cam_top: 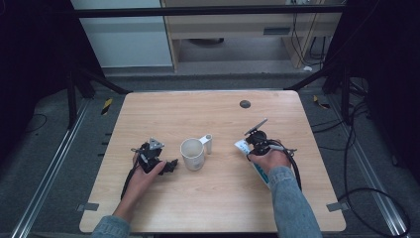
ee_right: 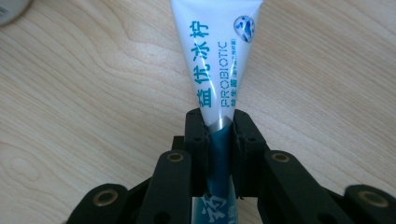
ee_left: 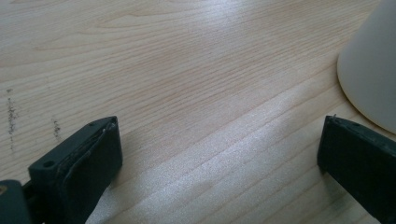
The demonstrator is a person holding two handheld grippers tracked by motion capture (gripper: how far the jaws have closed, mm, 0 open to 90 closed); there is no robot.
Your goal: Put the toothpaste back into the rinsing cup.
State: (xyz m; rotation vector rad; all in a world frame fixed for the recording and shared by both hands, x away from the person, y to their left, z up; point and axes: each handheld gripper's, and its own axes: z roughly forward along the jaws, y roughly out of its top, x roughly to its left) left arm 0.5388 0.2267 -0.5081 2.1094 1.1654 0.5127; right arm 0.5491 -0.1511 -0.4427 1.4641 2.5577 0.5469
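A white cup (cam_top: 192, 153) stands upright near the middle of the wooden table (cam_top: 208, 208). My left gripper (cam_top: 170, 164) rests just left of it, pointing at it. In the left gripper view the gripper (ee_left: 219, 135) is open with bare wood between its jaws, and the cup's wall (ee_left: 371, 65) is just beyond the right one. A white and blue toothpaste tube (ee_right: 219, 56) lies flat on the table. My right gripper (ee_right: 219, 128) is shut on the tube's middle. In the high view the tube (cam_top: 241, 146) pokes out left of my right gripper (cam_top: 251, 151).
A small white cylinder (cam_top: 208, 144) stands just right of the cup, between it and the tube. A dark round grommet (cam_top: 244, 104) sits in the tabletop farther back. Black cables (cam_top: 297, 171) trail from the right gripper, and metal rails run along both sides of the table.
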